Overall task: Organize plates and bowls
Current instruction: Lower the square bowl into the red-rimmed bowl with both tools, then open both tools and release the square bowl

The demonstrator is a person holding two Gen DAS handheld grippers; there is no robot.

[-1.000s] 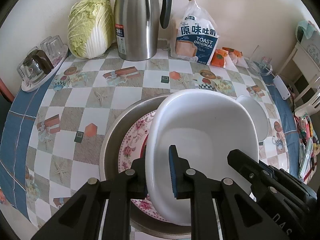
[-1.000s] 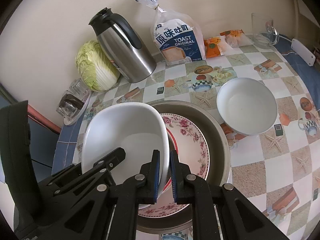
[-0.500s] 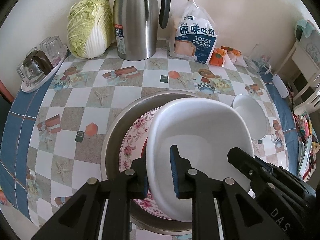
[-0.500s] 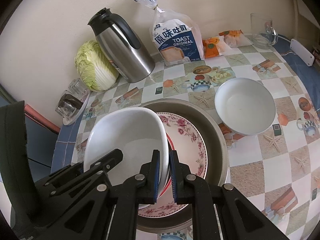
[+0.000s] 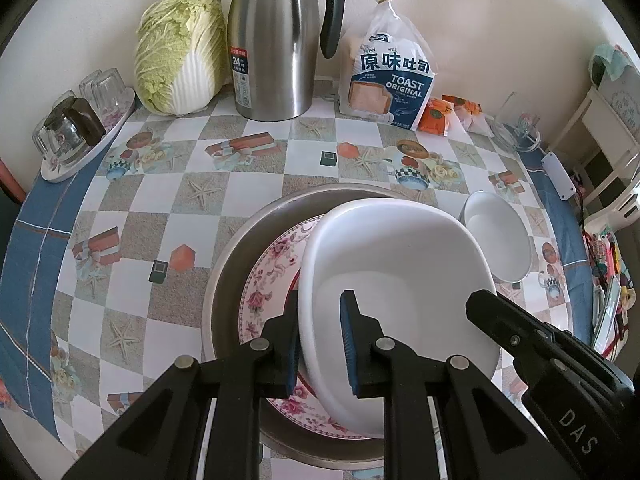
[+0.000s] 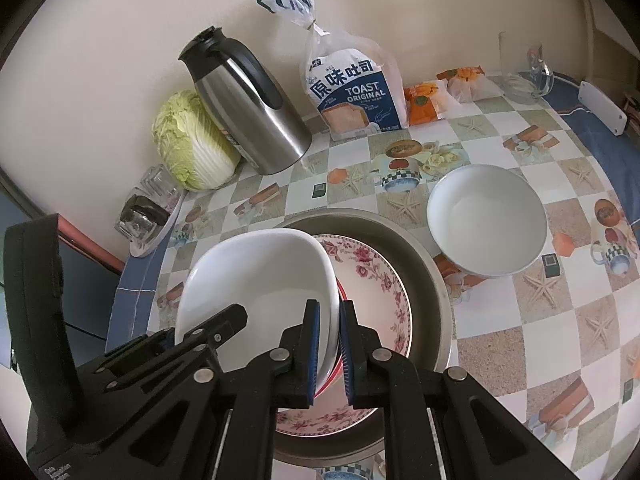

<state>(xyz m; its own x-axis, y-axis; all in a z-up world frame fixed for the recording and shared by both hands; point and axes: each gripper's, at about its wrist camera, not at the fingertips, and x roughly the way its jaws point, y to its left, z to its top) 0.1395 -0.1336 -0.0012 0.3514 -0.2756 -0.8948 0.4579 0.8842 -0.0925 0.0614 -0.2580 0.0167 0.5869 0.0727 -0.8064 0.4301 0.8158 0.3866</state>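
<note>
Both tongs [image 5: 319, 346] [image 6: 329, 352] grip white dish [image 5: 400, 264]; round bowl [image 6: 486, 220] beside.

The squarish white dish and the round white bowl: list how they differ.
The squarish white dish has rounded corners; the round white bowl has a circular rim and looks deeper.
The dish is pinched at its rim by the left gripper and the right gripper, tilted over the floral plate in the metal pan; the bowl sits level on the tablecloth beside the pan, ungripped.
Both are plain white and empty.
</note>
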